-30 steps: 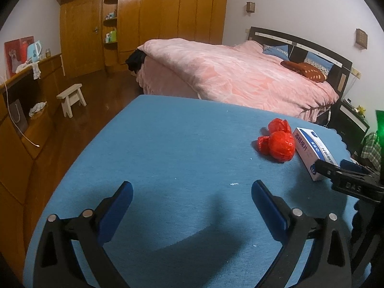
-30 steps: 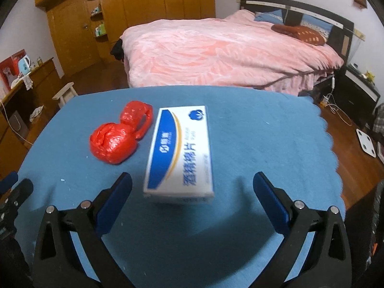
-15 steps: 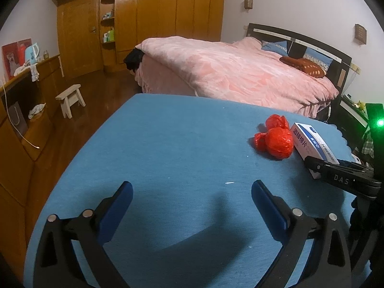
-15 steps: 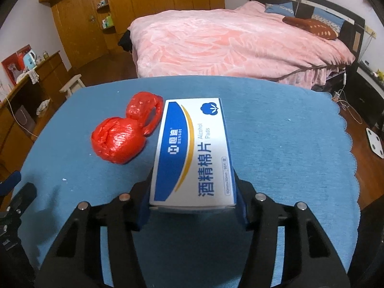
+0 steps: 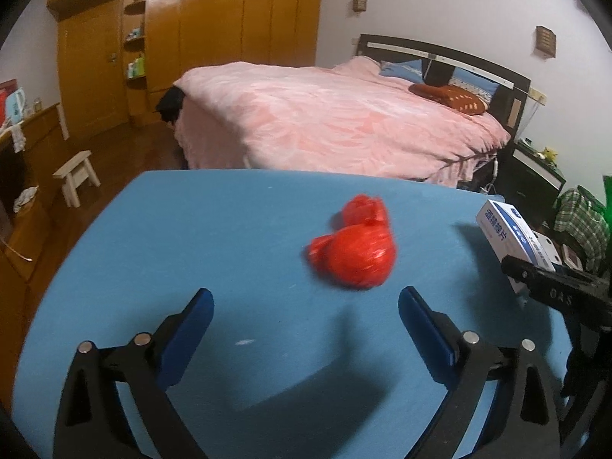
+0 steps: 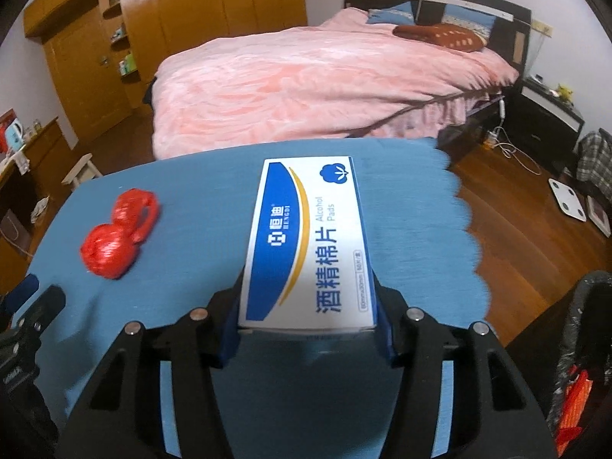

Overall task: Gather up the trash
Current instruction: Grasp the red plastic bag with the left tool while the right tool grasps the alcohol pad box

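Observation:
A white and blue box of alcohol pads (image 6: pixel 306 244) sits between the blue pads of my right gripper (image 6: pixel 306 329), which is shut on its near end and holds it above the blue table (image 6: pixel 214 199). The same box (image 5: pixel 508 229) shows at the right edge of the left wrist view. A crumpled red plastic bag (image 5: pixel 354 250) lies on the table just ahead of my left gripper (image 5: pixel 304 329), which stands open with nothing between its fingers. In the right wrist view the red bag (image 6: pixel 116 239) lies to the left of the box.
A bin lined with a black bag (image 6: pixel 585 348), with red scraps inside, stands at the lower right beside the table's scalloped edge (image 6: pixel 466 229). A bed with a pink cover (image 5: pixel 336 114) lies beyond the table. A small white stool (image 5: pixel 76 176) stands on the wooden floor at the left.
My right gripper closed on the box and lifted it off the table toward the right. My left gripper moved toward the red bag, which now lies just ahead of its fingers.

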### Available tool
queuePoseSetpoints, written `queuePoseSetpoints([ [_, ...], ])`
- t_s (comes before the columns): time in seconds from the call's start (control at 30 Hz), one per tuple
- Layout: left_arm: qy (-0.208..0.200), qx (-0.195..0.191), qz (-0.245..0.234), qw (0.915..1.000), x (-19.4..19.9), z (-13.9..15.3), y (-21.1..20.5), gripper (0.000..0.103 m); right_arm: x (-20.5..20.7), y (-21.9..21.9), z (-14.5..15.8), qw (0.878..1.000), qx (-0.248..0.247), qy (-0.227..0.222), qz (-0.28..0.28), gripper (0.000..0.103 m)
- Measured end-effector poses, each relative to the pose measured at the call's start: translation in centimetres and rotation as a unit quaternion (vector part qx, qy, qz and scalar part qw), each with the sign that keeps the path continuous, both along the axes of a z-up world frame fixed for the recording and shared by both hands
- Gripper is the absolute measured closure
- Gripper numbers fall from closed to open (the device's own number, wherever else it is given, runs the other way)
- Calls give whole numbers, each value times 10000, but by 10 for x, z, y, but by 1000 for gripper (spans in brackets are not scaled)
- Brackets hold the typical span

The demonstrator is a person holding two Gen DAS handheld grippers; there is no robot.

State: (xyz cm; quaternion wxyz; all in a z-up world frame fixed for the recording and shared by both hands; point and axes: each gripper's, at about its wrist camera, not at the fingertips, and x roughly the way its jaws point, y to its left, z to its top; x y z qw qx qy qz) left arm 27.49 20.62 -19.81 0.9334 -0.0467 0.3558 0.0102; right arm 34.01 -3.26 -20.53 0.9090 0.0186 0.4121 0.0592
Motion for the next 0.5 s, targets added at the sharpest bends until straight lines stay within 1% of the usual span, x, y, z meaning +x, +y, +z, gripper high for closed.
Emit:
queuePoseSetpoints([
  [0.1,57,-100,-44,9999,18,-3,-9,13,0,-11,-4,10000,-60,15,-40,50],
  [0.23,54,-142,-52,9999,36,-4,-16,15,0,-23,-11,9998,96,107,-157,49],
  [0.33,204,-129,-78,9997,49,-10,-20,22,0,-20,-13,9999,45,119,-106,49],
  [0.4,377,-138,-122,9991,57,-15,-23,28,1,-17,-14,9999,-29,135,-57,49],
  [0.47,514,-165,-150,9984,63,-20,-25,37,1,-15,-15,9999,-68,143,-50,49],
  [0.5,577,-187,-163,9980,65,-22,-26,39,1,-15,-15,9998,-77,149,-51,49],
])
